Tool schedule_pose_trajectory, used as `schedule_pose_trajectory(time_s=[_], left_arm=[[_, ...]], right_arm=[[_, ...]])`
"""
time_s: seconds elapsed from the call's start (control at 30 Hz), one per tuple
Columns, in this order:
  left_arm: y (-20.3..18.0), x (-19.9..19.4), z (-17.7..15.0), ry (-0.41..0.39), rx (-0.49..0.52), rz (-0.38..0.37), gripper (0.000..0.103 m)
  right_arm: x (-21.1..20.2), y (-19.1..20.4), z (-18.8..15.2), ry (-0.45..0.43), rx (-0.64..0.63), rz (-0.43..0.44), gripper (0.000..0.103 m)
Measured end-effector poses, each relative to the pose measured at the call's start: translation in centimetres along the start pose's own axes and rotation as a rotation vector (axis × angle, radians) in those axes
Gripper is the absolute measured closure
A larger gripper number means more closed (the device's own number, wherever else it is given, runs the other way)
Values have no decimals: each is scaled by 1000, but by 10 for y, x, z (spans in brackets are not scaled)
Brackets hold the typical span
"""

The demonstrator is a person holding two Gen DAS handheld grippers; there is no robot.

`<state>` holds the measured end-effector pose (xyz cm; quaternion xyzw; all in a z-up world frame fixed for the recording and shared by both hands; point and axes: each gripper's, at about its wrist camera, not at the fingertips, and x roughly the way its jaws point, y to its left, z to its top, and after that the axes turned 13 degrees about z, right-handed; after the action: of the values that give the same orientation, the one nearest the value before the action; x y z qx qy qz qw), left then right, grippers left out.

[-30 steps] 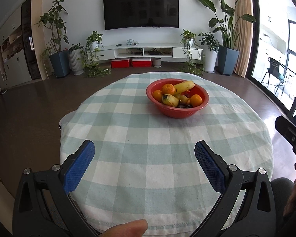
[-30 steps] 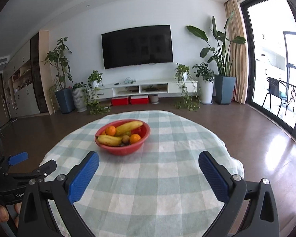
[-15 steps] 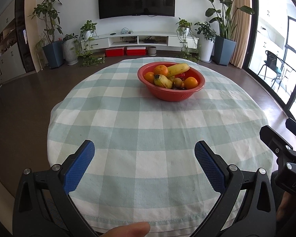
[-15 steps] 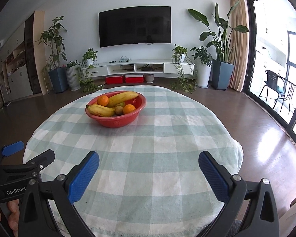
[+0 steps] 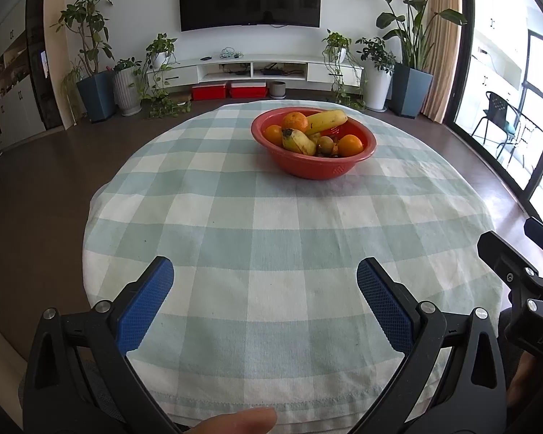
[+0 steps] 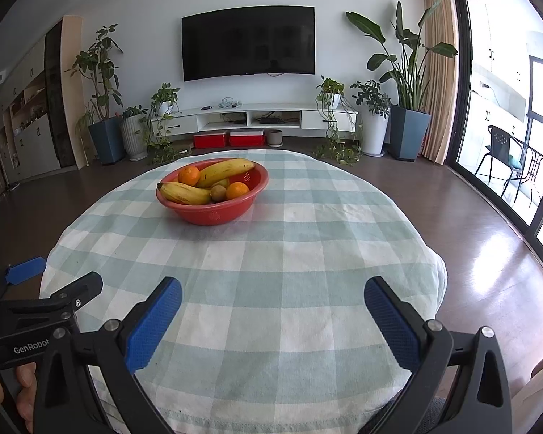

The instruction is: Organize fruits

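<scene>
A red bowl (image 5: 309,168) (image 6: 213,213) stands on the far part of a round table with a green-and-white checked cloth (image 5: 271,238) (image 6: 282,253). It holds two bananas (image 5: 325,120) (image 6: 222,172), several oranges (image 5: 350,144) (image 6: 237,190) and a brown kiwi (image 6: 218,192). My left gripper (image 5: 265,291) is open and empty above the near table edge. My right gripper (image 6: 272,309) is open and empty, also near the front edge. Each gripper shows at the side of the other's view.
Behind the table are a wall TV (image 6: 248,41), a low white TV shelf (image 6: 257,117), two red boxes (image 6: 228,140) and several potted plants (image 6: 405,83). A glass door (image 6: 525,115) is at the right. Dark wood floor surrounds the table.
Both grippers have moved forward and risen over the near table edge, so the bowl looks closer and lower in the views. Both stay open and empty.
</scene>
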<state>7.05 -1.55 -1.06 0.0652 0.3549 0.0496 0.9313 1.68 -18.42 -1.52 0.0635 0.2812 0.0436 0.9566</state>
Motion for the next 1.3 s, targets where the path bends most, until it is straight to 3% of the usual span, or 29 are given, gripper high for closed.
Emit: schedule_pose_trajectory(time_s=[1.3], left_arm=[[-2, -1, -3, -5, 2, -3, 0]], right_arm=[[-1, 1, -1, 8, -1, 1, 0]])
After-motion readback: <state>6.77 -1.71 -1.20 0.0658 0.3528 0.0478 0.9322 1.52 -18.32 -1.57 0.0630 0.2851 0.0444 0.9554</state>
